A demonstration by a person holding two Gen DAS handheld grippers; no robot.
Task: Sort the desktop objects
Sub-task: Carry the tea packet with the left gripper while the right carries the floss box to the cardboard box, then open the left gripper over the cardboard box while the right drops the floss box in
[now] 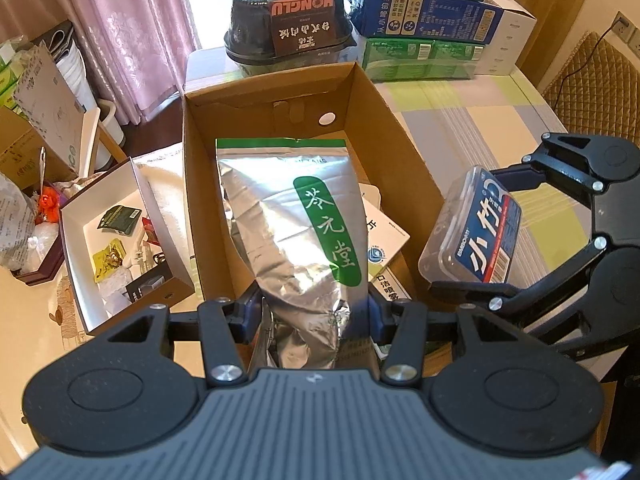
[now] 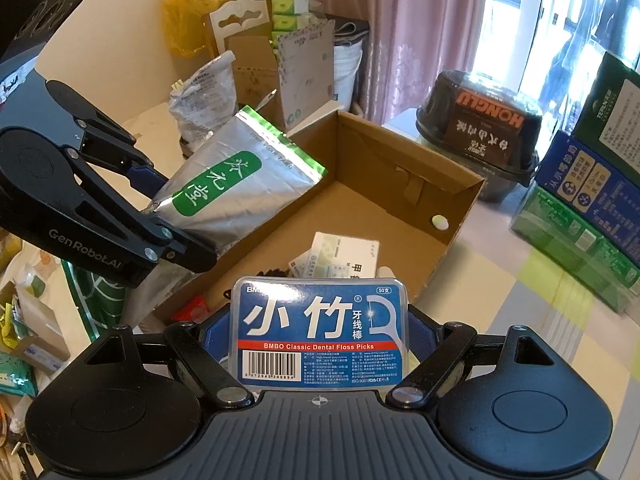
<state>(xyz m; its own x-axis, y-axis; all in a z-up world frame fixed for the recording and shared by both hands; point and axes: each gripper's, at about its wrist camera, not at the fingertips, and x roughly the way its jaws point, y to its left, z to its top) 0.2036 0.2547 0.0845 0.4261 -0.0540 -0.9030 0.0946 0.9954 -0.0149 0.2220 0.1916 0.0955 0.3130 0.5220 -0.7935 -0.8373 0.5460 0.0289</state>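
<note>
- Left gripper (image 1: pixel 310 312) is clamped on the bottom end of a silver foil pouch (image 1: pixel 288 220), which stretches straight ahead of it and hangs over the open cardboard box (image 1: pixel 400 152).
- The low grip makes sense: with the bulk of the pouch out front, it can be lowered in flat.
- Over to the right gripper (image 2: pixel 318 344): it is closed on a clear case of floss picks (image 2: pixel 320 332), held label-up and square between its fingers.
- From the left wrist view that case sits off to the right of the left gripper, just outside the box's right wall, so it looks to be waiting its turn.
- Ahead of the right gripper and below it, the box floor shows a few paper packets (image 2: pixel 344 256); most of the floor is bare, leaving room for both items.
- Beyond the box stand a dark lidded tub (image 1: pixel 288 24) and stacked cartons (image 1: pixel 432 20) on the worktop (image 1: pixel 480 120).
- To the left of the left gripper sits a small white box (image 1: pixel 80 216) of odds and ends; its contents are too small to name.
- My read: the pouch goes in first, and the risk is its crinkly top edge catching on the far wall.
</note>
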